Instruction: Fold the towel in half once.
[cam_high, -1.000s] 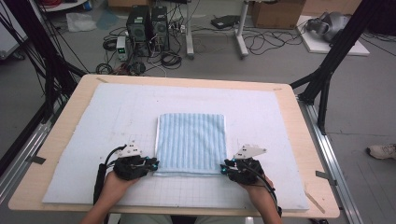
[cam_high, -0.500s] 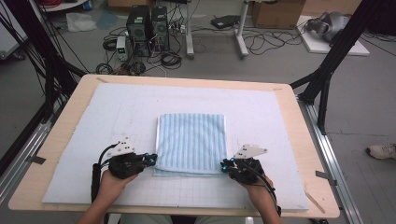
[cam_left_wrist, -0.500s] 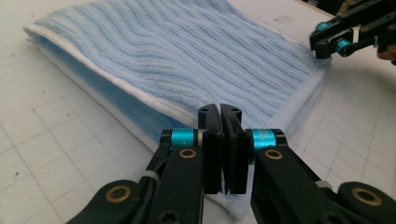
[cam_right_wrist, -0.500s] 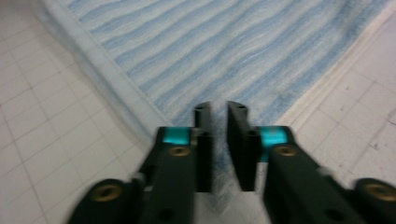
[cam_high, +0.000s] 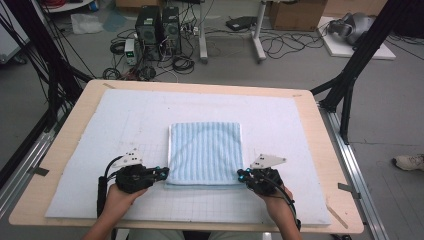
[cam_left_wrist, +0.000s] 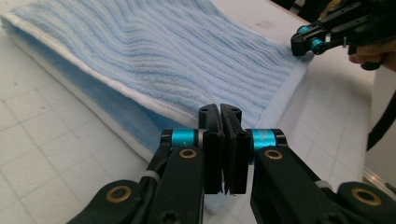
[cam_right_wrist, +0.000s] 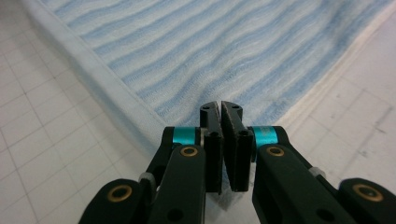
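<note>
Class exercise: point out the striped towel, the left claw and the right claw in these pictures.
striped towel (cam_high: 205, 152), high view, middle of its top layer.
left claw (cam_high: 164, 173), high view, tips at the towel's near left corner.
right claw (cam_high: 242, 175), high view, tips at the towel's near right corner.

Grey floor (cam_high: 300, 65) strewn with cables (cam_high: 280, 45), computer towers (cam_high: 159, 25).

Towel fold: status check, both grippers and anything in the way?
Left gripper shut on the near-left corner of the towel. Right gripper has just closed on the near-right corner. Towel lies folded flat on the mat. Nothing in the way.
</note>
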